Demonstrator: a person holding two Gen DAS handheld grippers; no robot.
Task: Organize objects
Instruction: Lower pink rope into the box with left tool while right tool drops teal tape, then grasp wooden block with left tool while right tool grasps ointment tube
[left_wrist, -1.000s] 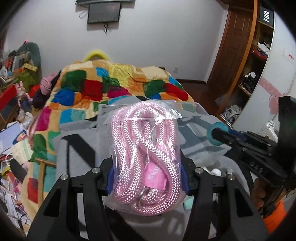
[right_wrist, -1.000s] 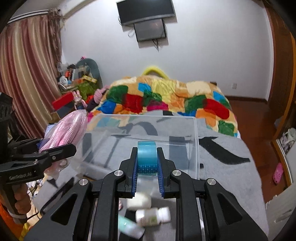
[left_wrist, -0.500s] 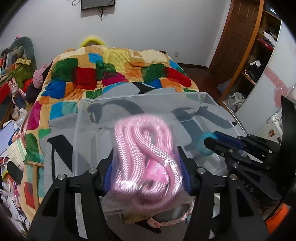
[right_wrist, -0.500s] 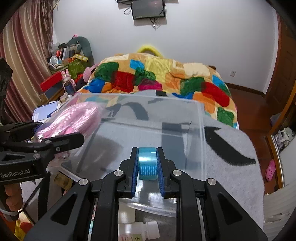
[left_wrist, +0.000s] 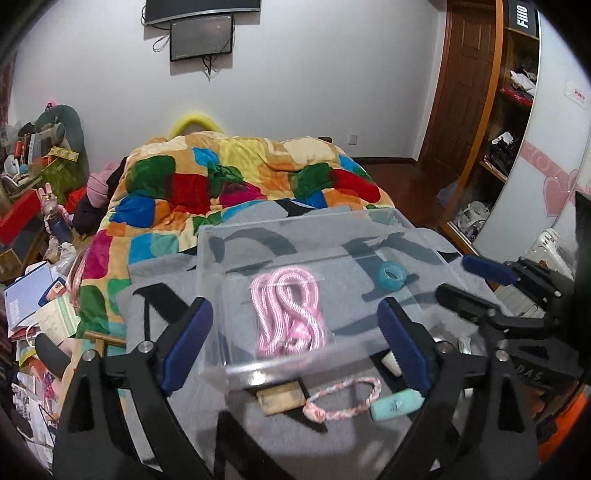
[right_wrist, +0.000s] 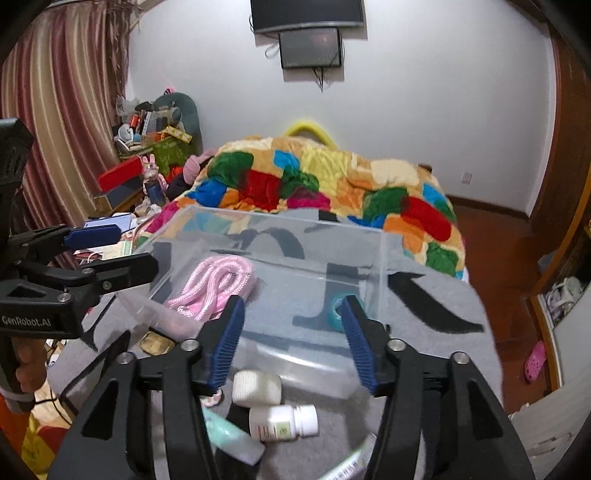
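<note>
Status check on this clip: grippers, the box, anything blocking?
Left gripper open, right gripper open, both empty. Pink rope and teal tape roll lying inside clear box. Pill bottles, braided cord outside on the grey blanket; nothing blocking.

Bagged pink rope, teal tape roll lying apart inside clear box.

We see the box open on top; inside, bare floor lies between rope and tape. In front, 2 bottles and a tube crowd the blanket.
</note>
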